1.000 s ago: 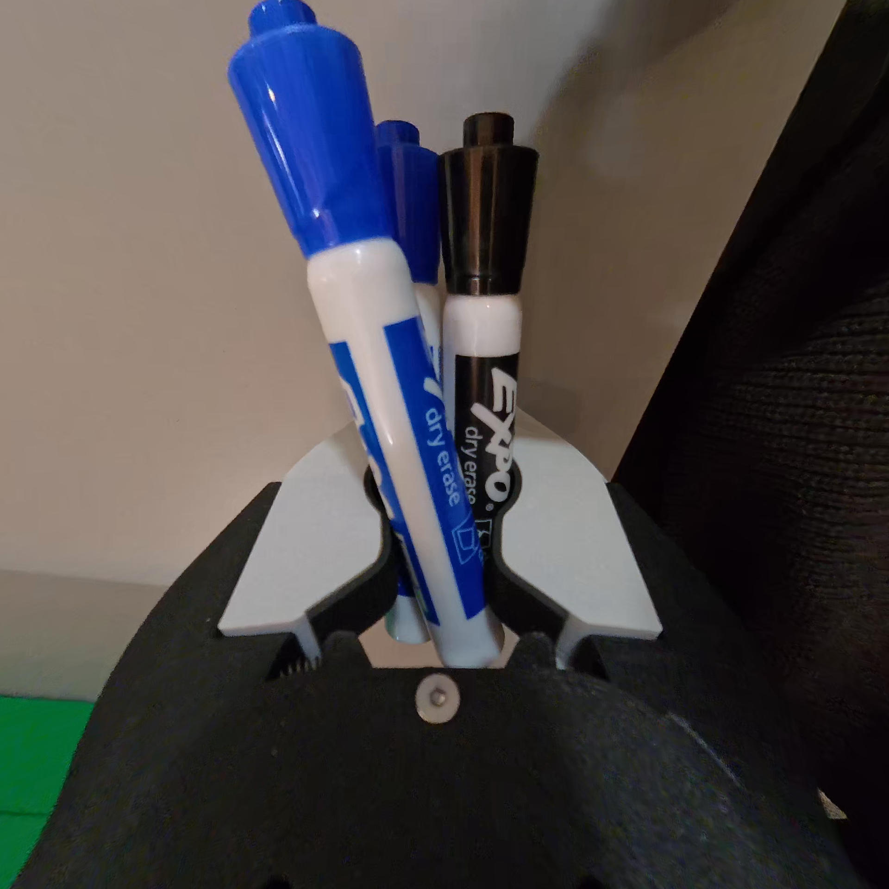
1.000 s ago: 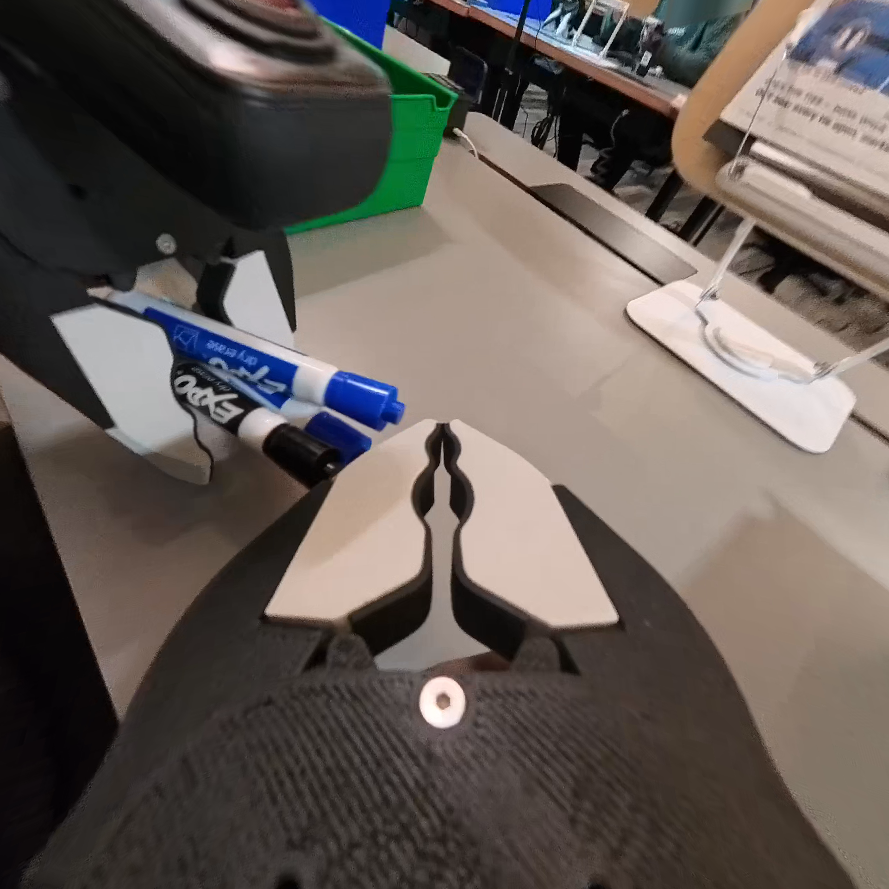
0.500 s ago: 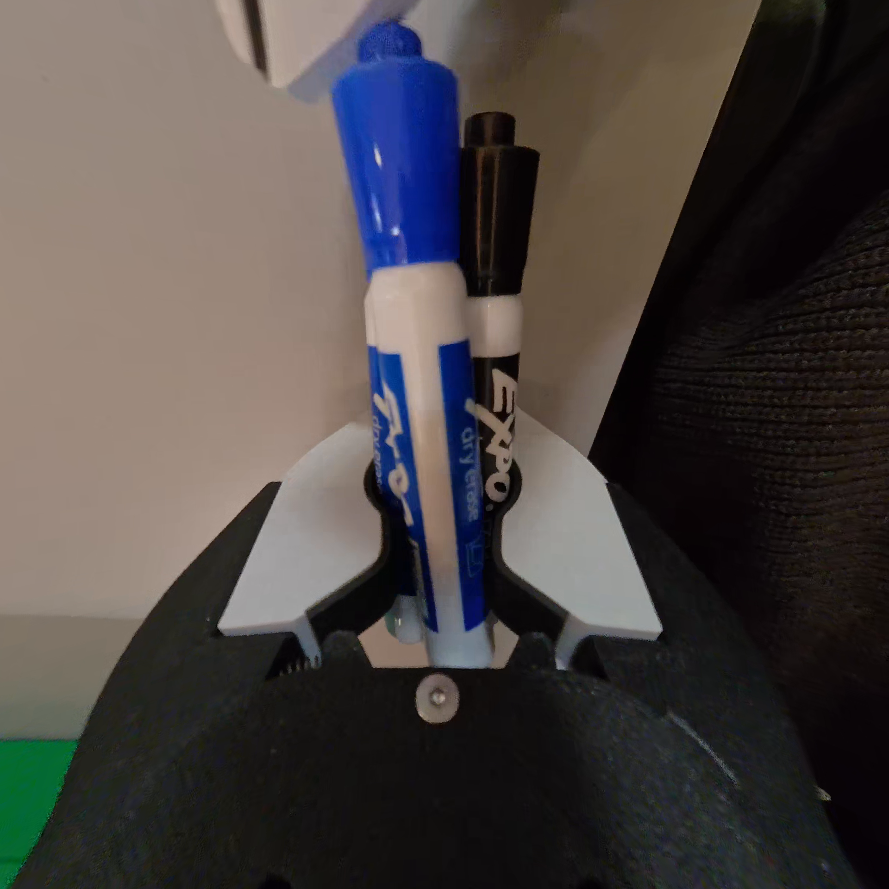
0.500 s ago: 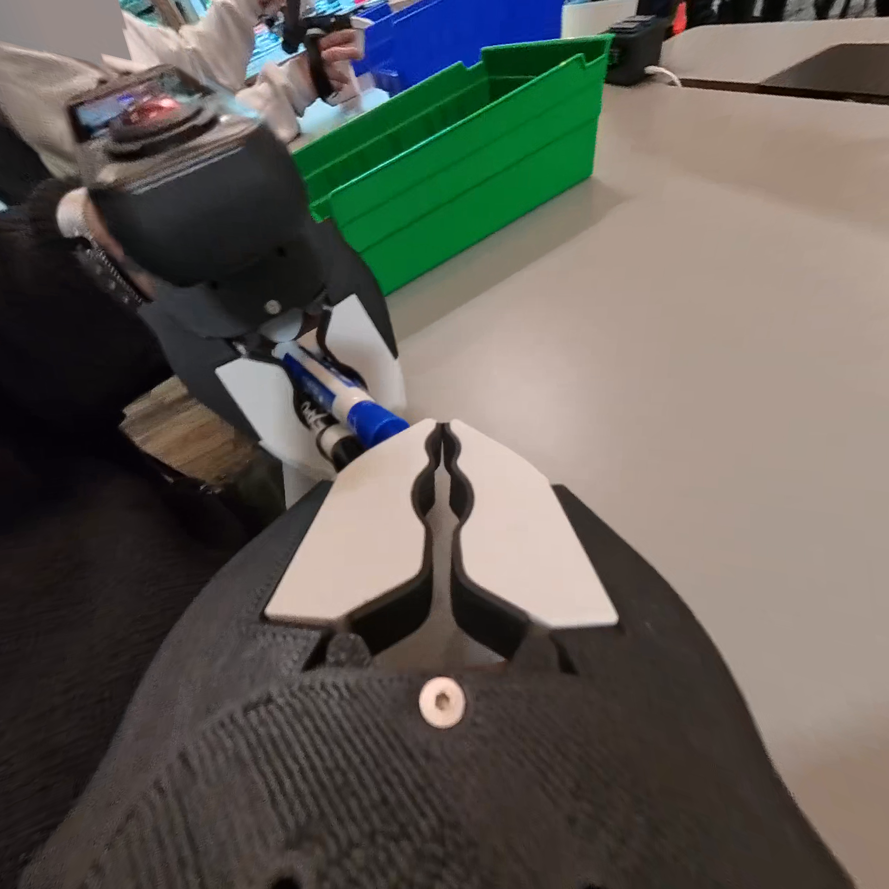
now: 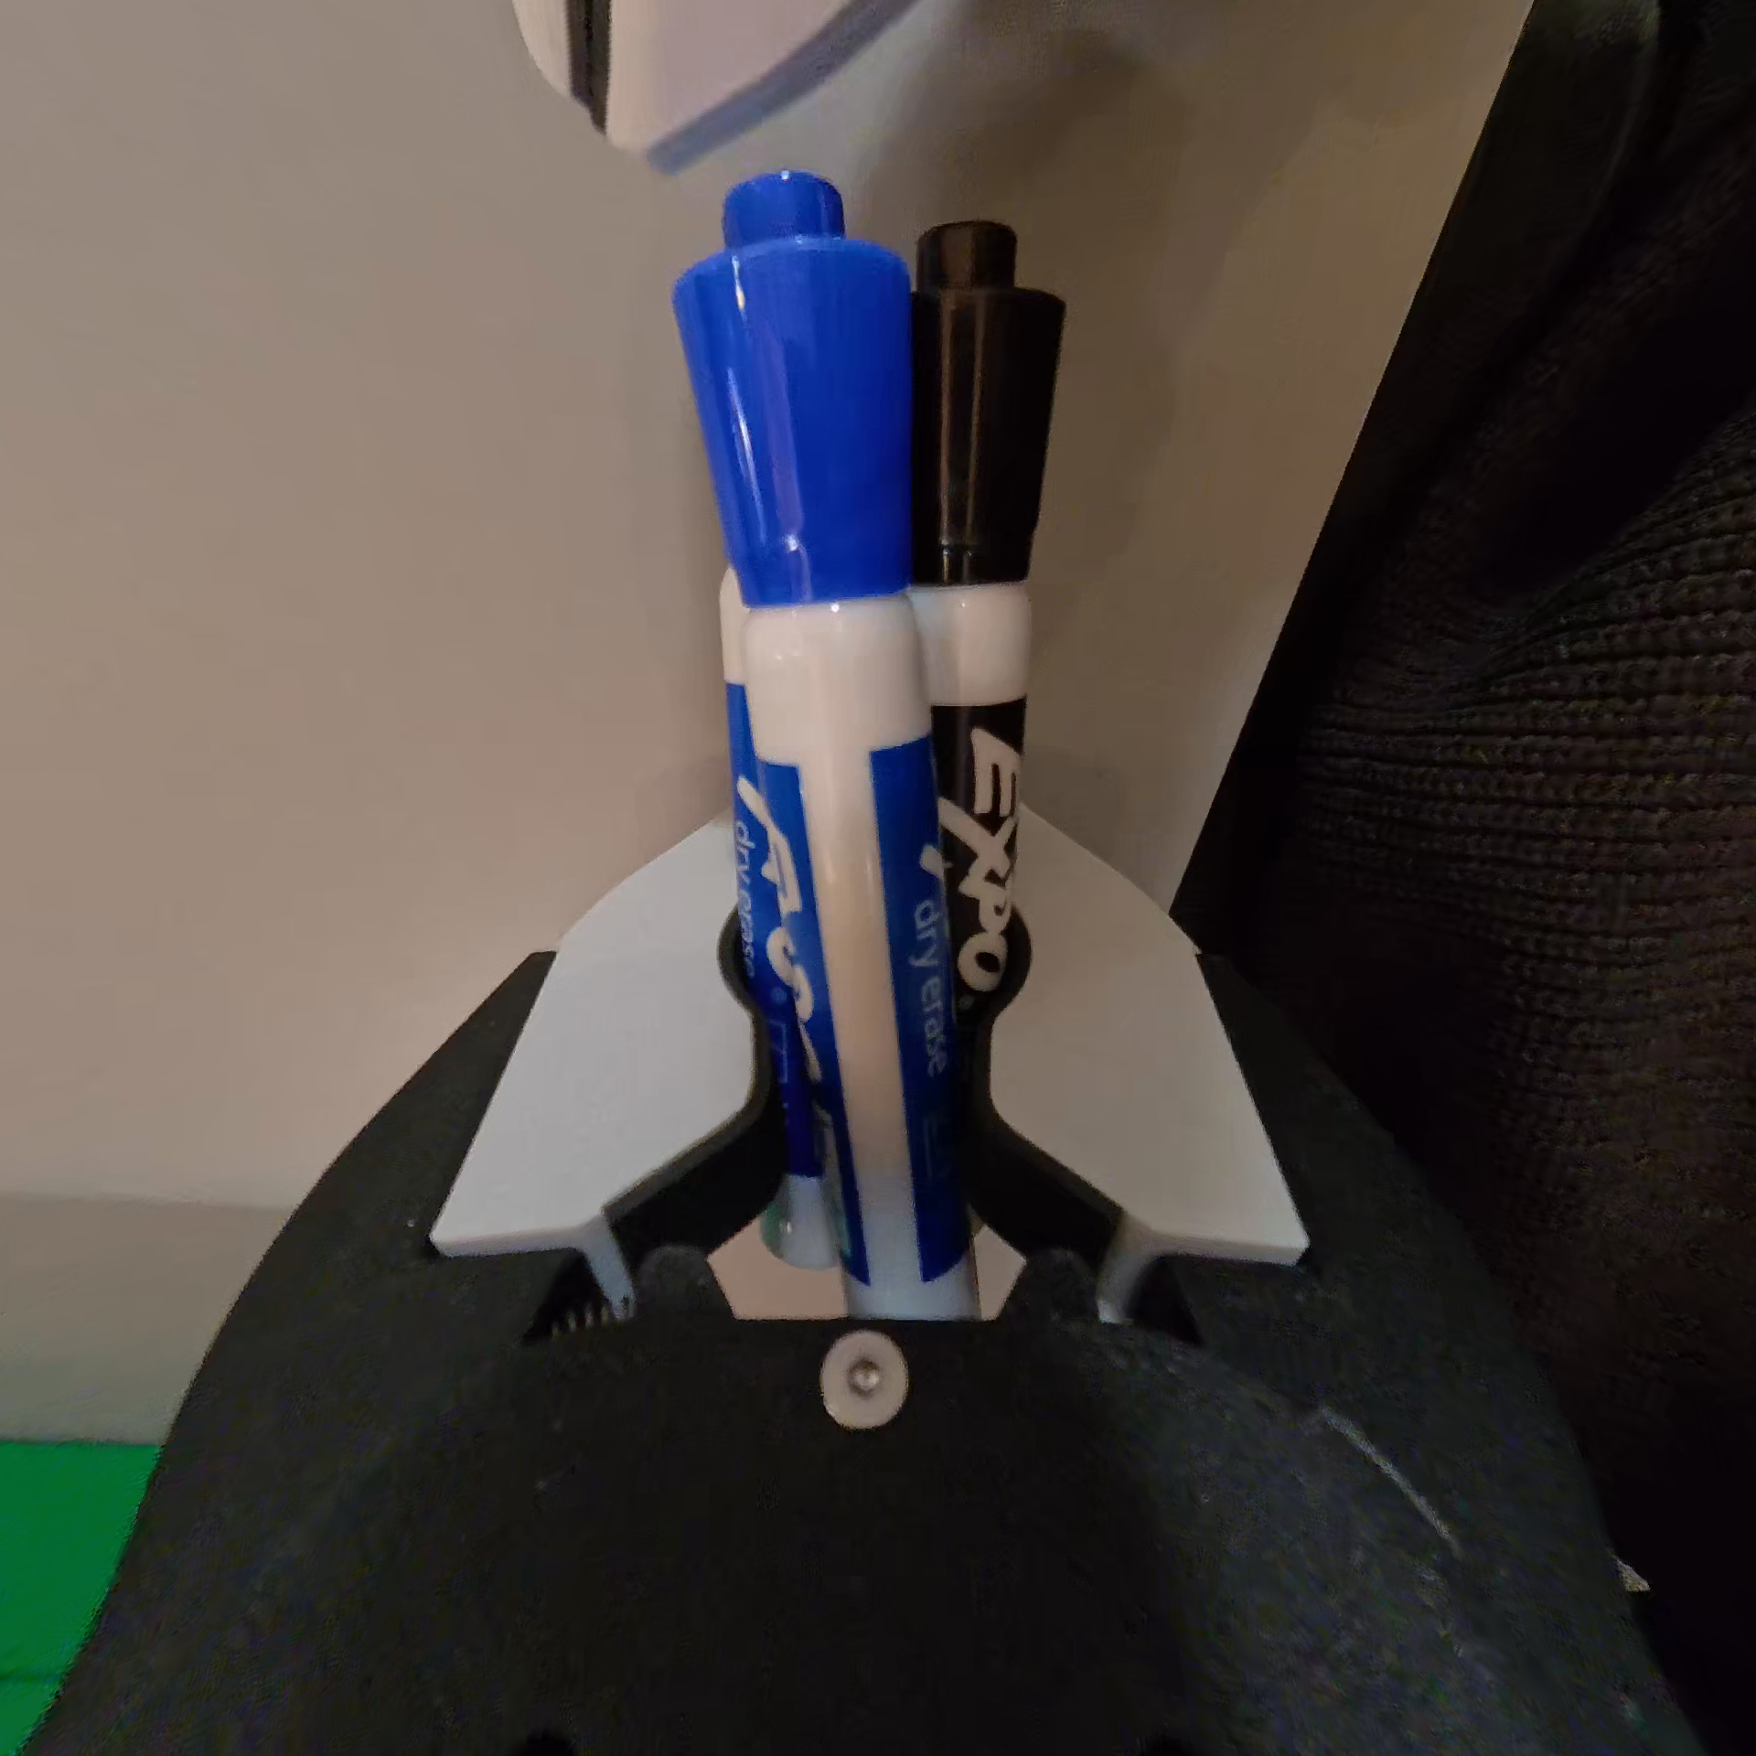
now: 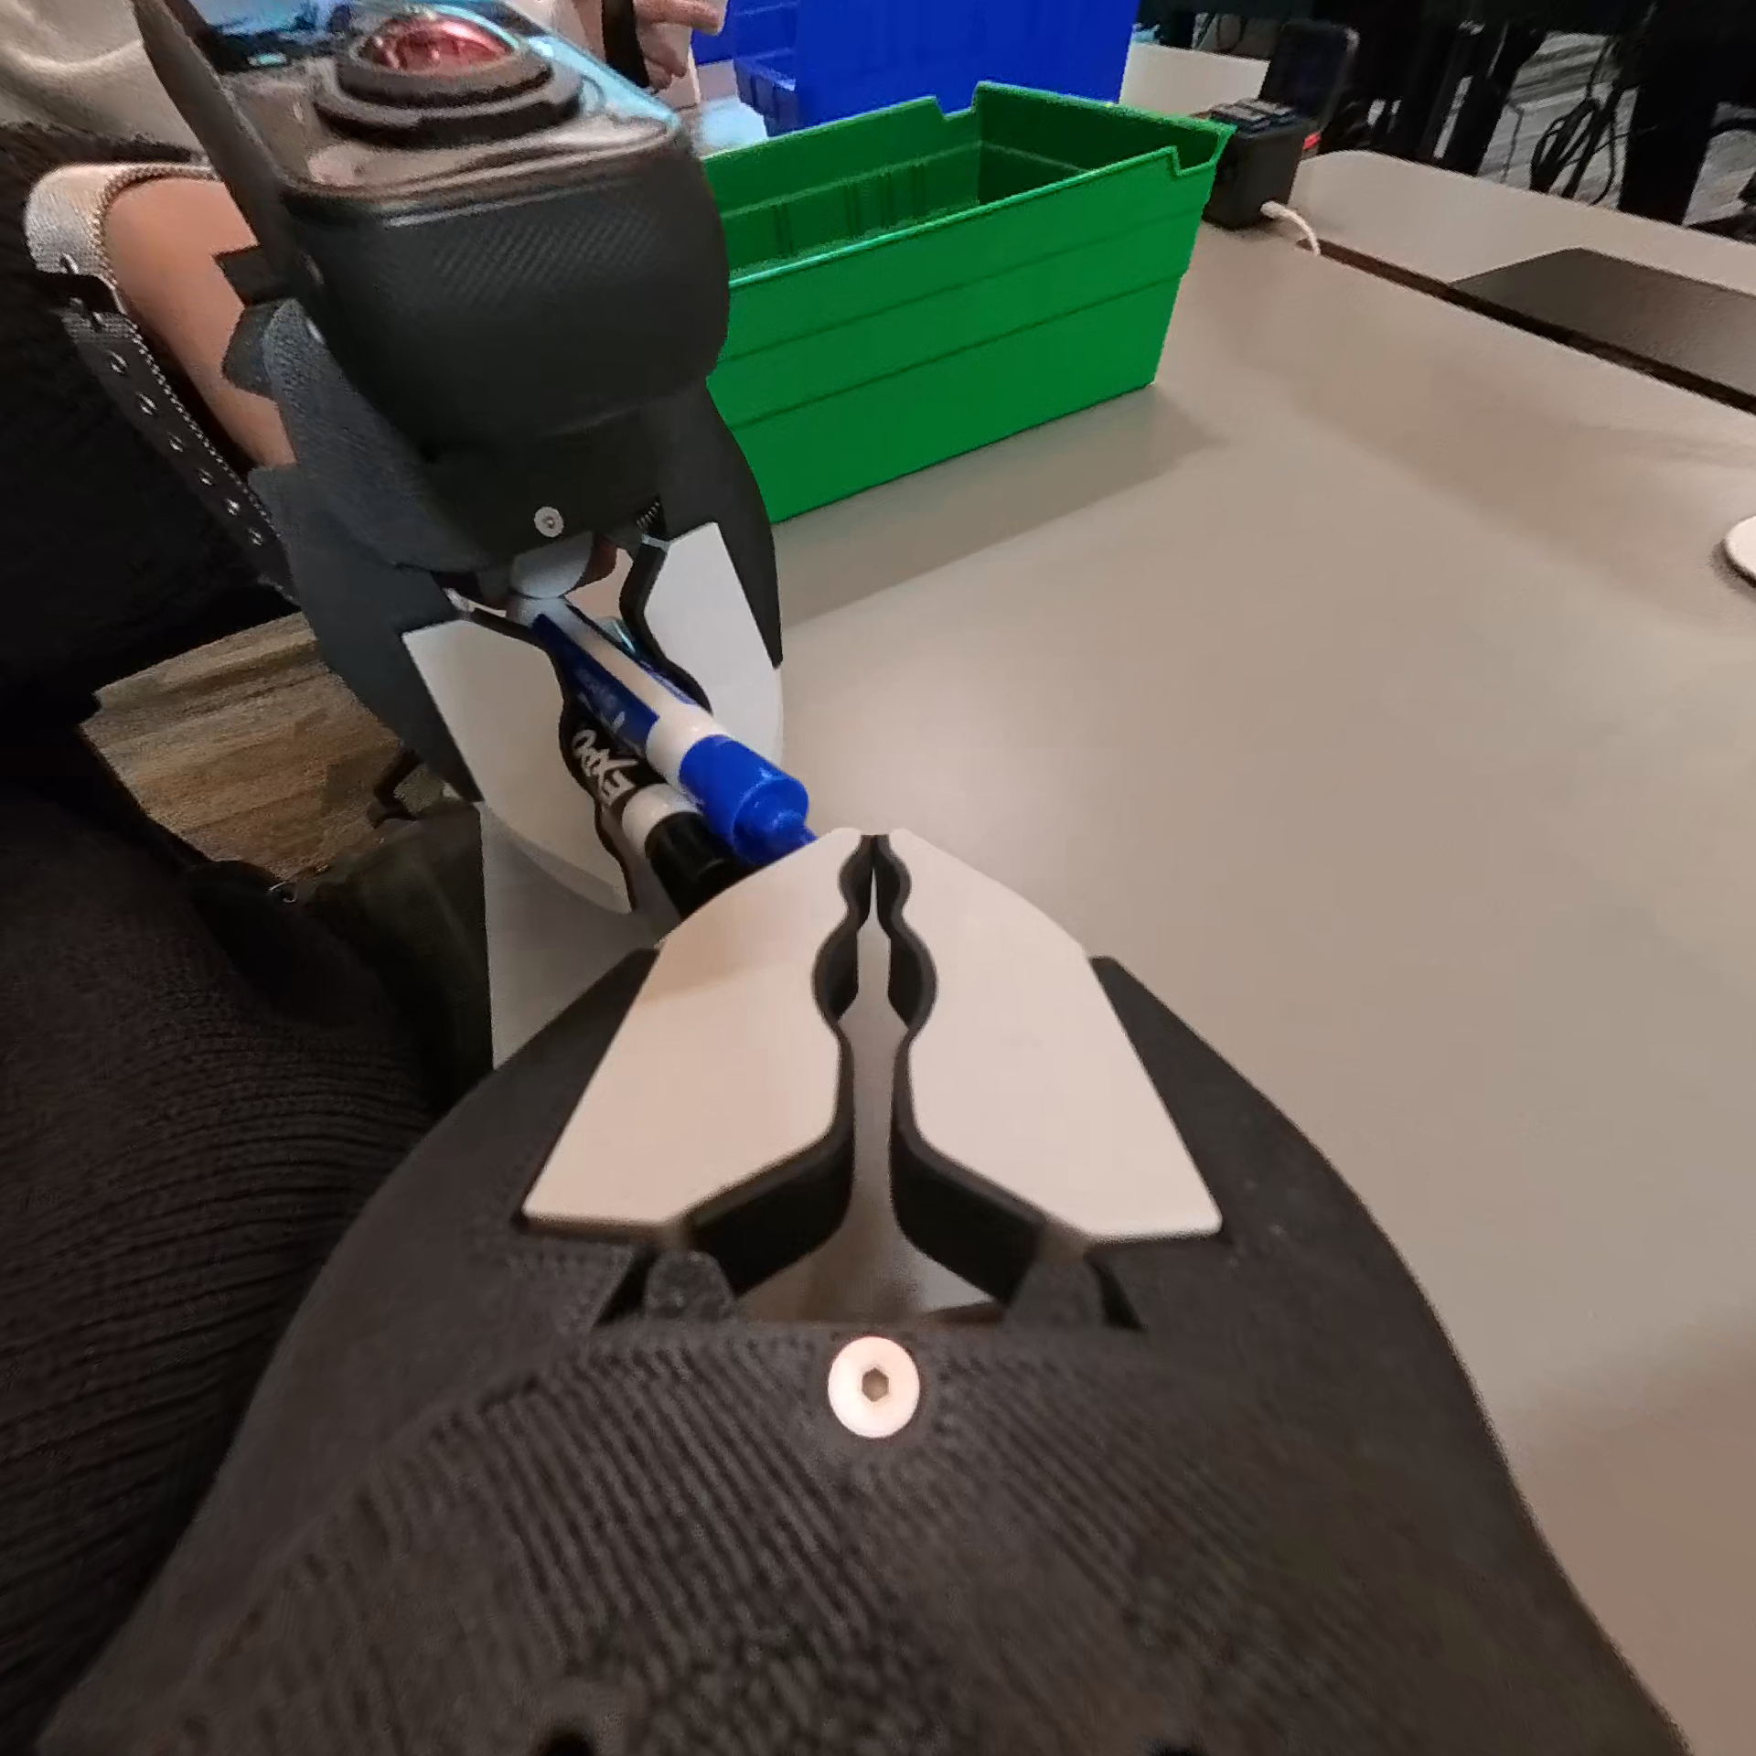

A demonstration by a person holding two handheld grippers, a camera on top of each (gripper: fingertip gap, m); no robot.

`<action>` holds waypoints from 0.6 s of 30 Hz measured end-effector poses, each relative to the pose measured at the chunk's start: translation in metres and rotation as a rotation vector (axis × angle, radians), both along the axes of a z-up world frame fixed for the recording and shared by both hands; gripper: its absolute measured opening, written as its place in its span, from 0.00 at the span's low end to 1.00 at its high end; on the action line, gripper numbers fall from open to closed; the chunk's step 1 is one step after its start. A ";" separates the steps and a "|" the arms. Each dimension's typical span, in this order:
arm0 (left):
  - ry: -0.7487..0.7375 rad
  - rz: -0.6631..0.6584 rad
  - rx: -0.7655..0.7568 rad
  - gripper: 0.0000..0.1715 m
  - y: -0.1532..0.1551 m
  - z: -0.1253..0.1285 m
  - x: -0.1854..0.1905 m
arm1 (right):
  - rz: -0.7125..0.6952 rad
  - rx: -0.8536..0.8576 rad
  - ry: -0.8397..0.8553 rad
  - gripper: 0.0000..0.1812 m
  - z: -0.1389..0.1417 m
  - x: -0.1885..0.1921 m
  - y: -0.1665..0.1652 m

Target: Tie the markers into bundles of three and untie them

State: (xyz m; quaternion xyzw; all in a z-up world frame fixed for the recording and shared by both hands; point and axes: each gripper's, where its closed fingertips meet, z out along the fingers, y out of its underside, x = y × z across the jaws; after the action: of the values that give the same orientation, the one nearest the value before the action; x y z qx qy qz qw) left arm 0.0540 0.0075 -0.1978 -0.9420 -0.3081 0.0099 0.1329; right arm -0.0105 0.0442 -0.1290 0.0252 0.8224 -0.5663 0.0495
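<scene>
My left gripper (image 5: 874, 960) clamps three markers (image 5: 836, 760) over the tabletop (image 6: 1235, 760) edge; right gripper (image 6: 874, 855), jaws nearly together and empty, sits just beside their caps.

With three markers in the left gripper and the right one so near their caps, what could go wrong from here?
1. The left gripper clamps three markers as one bundle; the front blue marker lies on the others, so it may slip out.
2. The right gripper is shut and its tip sits at the blue cap; a nudge could skew the bundle.
3. A dropped marker may roll off the table edge nearby.
</scene>
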 end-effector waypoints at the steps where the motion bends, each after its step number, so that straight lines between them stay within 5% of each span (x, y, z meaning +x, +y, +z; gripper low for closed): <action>1: 0.000 0.002 0.001 0.27 0.000 0.000 0.000 | -0.007 -0.003 0.001 0.00 0.001 -0.002 0.001; 18: -0.003 0.006 -0.035 0.27 -0.007 -0.003 -0.001 | -0.066 0.005 -0.010 0.00 -0.002 -0.011 0.000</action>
State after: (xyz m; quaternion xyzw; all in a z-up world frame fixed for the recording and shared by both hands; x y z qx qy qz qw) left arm 0.0533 0.0001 -0.2010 -0.9432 -0.3109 0.0145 0.1158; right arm -0.0212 0.0439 -0.1309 0.0552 0.8221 -0.5656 0.0346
